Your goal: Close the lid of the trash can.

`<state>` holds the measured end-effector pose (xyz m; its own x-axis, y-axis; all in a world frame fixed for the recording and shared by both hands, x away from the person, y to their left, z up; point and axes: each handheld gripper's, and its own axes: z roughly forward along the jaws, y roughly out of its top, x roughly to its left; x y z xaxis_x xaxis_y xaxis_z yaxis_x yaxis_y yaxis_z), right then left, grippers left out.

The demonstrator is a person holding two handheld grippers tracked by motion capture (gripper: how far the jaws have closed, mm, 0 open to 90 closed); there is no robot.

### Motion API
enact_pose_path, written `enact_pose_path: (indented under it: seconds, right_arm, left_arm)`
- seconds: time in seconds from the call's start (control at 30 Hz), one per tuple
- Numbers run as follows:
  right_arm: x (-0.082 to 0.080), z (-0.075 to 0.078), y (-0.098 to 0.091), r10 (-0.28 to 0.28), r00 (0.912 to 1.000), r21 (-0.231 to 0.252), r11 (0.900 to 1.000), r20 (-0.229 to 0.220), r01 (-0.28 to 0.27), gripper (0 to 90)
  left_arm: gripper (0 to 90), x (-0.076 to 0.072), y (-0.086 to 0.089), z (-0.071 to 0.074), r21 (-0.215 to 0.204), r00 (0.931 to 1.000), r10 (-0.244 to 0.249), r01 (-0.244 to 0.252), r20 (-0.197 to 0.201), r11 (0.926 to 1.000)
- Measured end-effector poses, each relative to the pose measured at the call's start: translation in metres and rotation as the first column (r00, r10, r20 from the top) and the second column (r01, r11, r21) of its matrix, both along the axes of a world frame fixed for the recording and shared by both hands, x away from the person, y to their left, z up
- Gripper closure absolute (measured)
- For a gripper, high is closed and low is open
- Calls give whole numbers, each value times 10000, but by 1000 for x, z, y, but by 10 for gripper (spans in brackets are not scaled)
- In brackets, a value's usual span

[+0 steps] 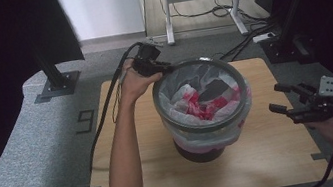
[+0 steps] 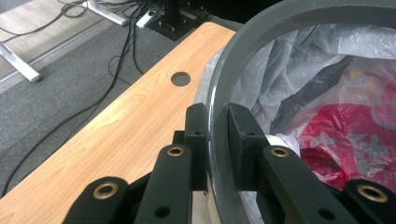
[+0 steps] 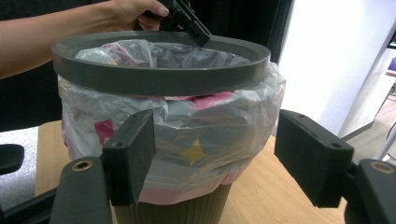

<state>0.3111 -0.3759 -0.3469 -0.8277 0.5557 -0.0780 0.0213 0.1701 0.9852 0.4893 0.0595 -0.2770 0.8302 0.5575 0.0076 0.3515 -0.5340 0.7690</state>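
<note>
- Grey ring (image 1: 166, 108), a flat, smooth plastic hoop, lies roughly level atop the bin (image 1: 199, 151) at mid table (image 1: 132, 180).
- Left tool (image 2: 212, 140) pinches its far-left rim.
- Right tool (image 3: 215, 154) gapes wide, holding nothing.
- Crinkled translucent liner (image 3: 187, 140); contents possibly red wrappers.

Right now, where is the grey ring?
In the high view the grey ring sits mid-table atop the bagged bin, its far-left edge pinched by the left claw.

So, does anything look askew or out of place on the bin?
Yes: the grey ring sits tilted above the bin, not pressed down. The left gripper pinches its rim, and the bag bulges out under it.
</note>
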Motion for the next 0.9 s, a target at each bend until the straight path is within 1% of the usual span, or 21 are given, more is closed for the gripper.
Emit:
enact_pose_path:
  seconds: [0.07, 0.17, 0.27, 0.3, 0.33, 0.37, 0.4, 0.43, 0.47, 0.5, 0.53, 0.57, 0.63, 0.67, 0.7, 0.8, 0.9]
  right_arm:
    - [0, 0, 1, 16, 10000, -18, 10000, -25, -16, 290]
    - [0, 0, 2, 37, 10000, -15, 10000, -5, -37, 290]
    - [1, 0, 4, 76, 10000, -32, 10000, -20, -76, 290]
    - [1, 0, 4, 79, 10000, -44, 10000, -18, -79, 289]
    - [1, 0, 4, 87, 10000, -38, 10000, -21, -87, 290]
    - [1, 0, 4, 80, 10000, -38, 10000, -6, -80, 290]
    - [1, 0, 4, 80, 10000, -38, 10000, -6, -80, 290]
    - [0, 0, 4, 78, 10000, -13, 10000, -5, -78, 290]
    - [0, 0, 3, 79, 10000, -7, 10000, -7, -79, 289]
    - [0, 0, 3, 67, 10000, -9, 10000, 3, -67, 290]
    - [0, -1, 2, 48, 10000, 4, 10000, -17, -48, 290]
    - [0, -1, 2, 36, 10000, 2, 10000, -18, -36, 290]
    - [0, -1, 1, 20, 10000, -1, 10000, -22, -20, 290]
    - [0, -1, 1, 14, 10000, -3, 10000, -32, -14, 290]
    - [0, -1, 1, 8, 10000, -5, 10000, -43, -8, 290]
    - [0, -1, 2, 16, 10000, -25, 10000, -45, -16, 290]
    - [-1, -1, 3, 16, 10000, -46, 10000, -50, -16, 290]
  left_arm:
    - [788, -1, -4, 1, 248, 10000, 29, -30, 54, 9997]
    - [785, -1, -5, 0, 296, 10000, 58, -60, 59, 9995]
    - [781, -2, -5, 1, 347, 9998, 105, -110, 148, 9993]
    - [770, -3, -5, 1, 367, 9992, 248, -259, 311, 9990]
    - [704, -3, -4, 1, 321, 9984, 372, -386, 426, 9987]
    - [620, -4, -2, 2, 179, 9982, 372, -381, 479, 9991]
    - [583, -4, -2, 2, 179, 9982, 372, -381, 479, 9991]
    - [583, -5, -1, 2, 42, 9976, 400, -403, 568, 9992]
    - [551, -6, 1, 3, -41, 9964, 469, -467, 703, 9989]
    - [497, -9, 3, 4, -219, 9946, 535, -517, 893, 9984]
    - [440, -11, 4, 5, -356, 9939, 514, -481, 977, 9982]
    - [407, -12, 6, 5, -434, 9927, 519, -474, 1086, 9979]
    - [375, -17, 10, 7, -663, 9898, 532, -447, 1323, 9968]
    - [346, -20, 13, 7, -930, 9894, 489, -364, 1367, 9950]
    - [320, -23, 16, 8, -1066, 9890, 458, -308, 1404, 9938]
    - [304, -31, 24, 10, -1292, 9864, 304, -94, 1617, 9916]
    - [283, -40, 31, 11, -1310, 9823, 340, -97, 1843, 9913]
